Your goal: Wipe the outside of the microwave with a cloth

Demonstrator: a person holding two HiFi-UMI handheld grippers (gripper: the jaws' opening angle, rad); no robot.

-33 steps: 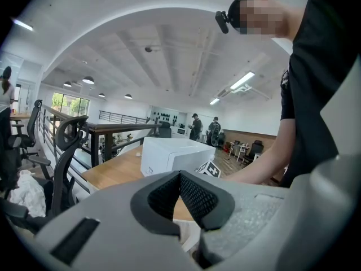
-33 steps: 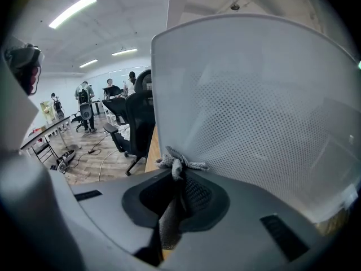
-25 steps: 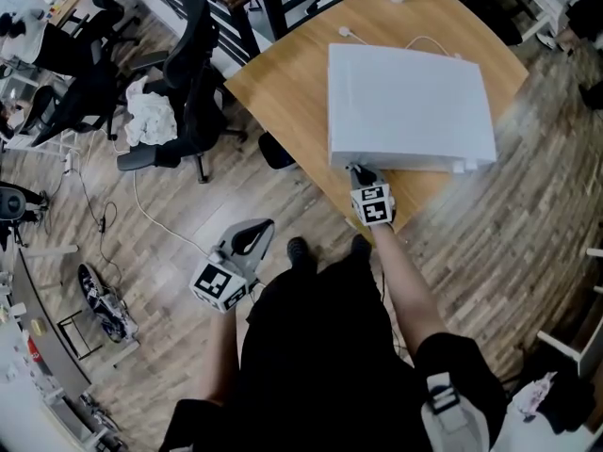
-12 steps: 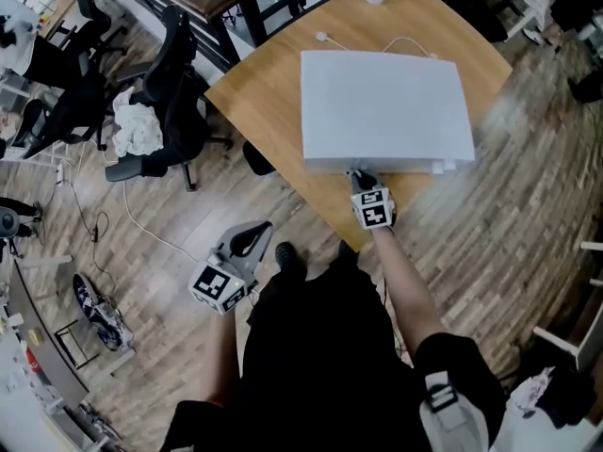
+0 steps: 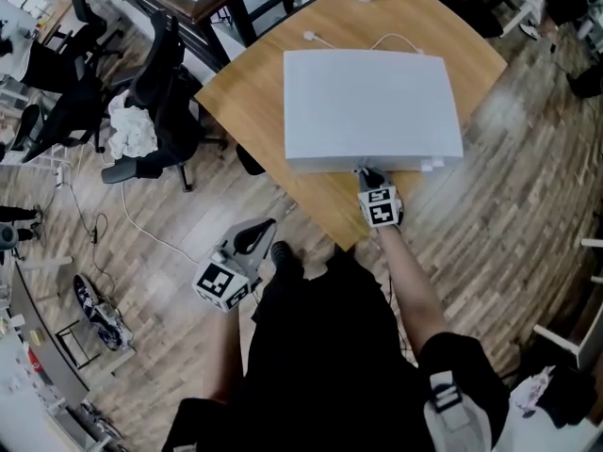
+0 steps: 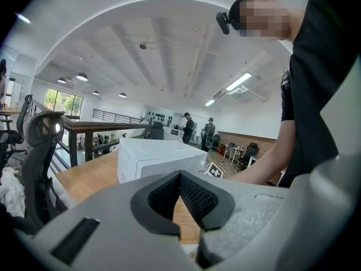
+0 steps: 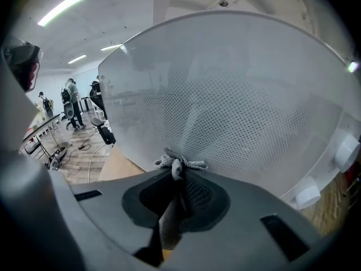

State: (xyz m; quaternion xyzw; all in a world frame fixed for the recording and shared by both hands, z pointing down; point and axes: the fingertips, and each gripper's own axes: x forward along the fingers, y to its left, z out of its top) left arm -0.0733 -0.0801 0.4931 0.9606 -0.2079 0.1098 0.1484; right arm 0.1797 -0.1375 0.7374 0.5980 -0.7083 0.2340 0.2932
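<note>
My right gripper [image 7: 177, 179] pinches the cloth [image 7: 179, 164] at the microwave [image 7: 237, 95] door, by the table's [image 5: 325, 201] near edge. I should press evenly and stroke sideways. Left gripper [image 6: 180, 179] is closed, empty.

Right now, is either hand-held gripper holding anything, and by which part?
The right hand-held gripper pinches the cloth by a bunched fold; the left hand-held gripper holds nothing.

— Where is the left gripper [image 5: 256, 236]?
— Held low beside the body, with the forearm [image 5: 222, 347] pointing down. Its fingers [image 6: 194, 196] are pressed together with nothing between them.
— And the right gripper [image 5: 368, 176]?
— Reached forward on an outstretched bare forearm [image 5: 407, 276], fingers clamped on a grey cloth [image 7: 179, 164].
</note>
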